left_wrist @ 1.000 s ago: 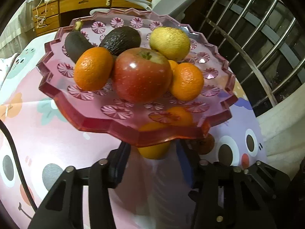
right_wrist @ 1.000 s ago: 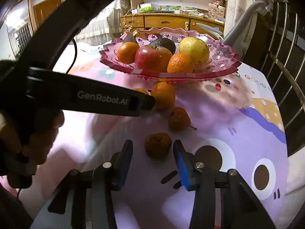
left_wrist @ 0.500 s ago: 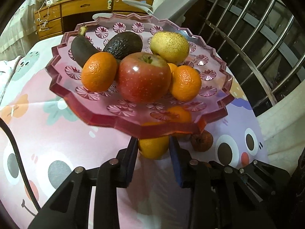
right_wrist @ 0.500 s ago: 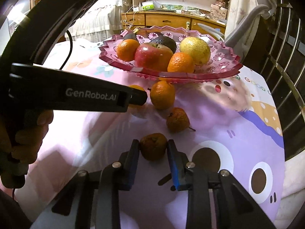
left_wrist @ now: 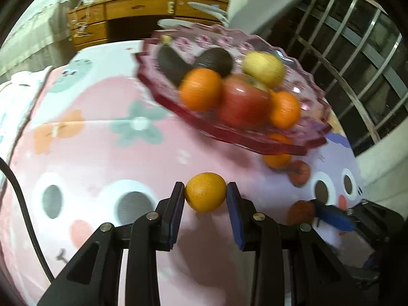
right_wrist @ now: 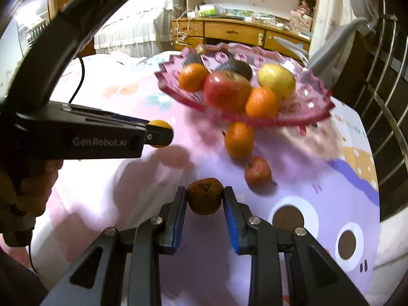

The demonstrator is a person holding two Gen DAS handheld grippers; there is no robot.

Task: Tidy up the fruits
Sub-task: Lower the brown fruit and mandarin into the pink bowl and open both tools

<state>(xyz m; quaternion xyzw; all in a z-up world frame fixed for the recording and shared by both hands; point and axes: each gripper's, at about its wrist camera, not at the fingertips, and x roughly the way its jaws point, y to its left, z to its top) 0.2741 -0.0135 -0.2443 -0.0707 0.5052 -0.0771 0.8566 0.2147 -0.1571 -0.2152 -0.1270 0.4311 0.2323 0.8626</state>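
- We count six fruits on the pink scalloped dish (right_wrist: 316, 112): two oranges (right_wrist: 192, 77), one red apple (right_wrist: 227, 90), one yellow pear-like fruit (right_wrist: 276, 77) and two dark avocados (left_wrist: 216, 60).
- We count four fruits off the dish: one orange (left_wrist: 205, 191) in the left gripper (left_wrist: 205, 196), one brown wrinkled fruit (right_wrist: 204, 195) in the right gripper (right_wrist: 204, 199), and, loose on the cloth, one orange (right_wrist: 239, 139) and one reddish-brown fruit (right_wrist: 257, 171).
- In the right wrist view the loose orange lies under the dish rim at 12 o'clock from the held brown fruit; the reddish-brown one lies at 1 o'clock, just beside the orange.
- The left gripper is narrowed on its orange, both pads touching the peel. Seen from the right wrist camera it points across from 9 o'clock, level, a hand (right_wrist: 30, 186) wrapped round its grip.
- The right gripper is narrowed on the brown fruit, pads against both sides, aimed towards the dish.
- The held orange is round, bright and smooth. The brown fruit is dull, puckered, with a dark dimple on top.
- Both views are motion-blurred; we cannot tell whether either held fruit touches the patterned cloth (right_wrist: 331, 193).
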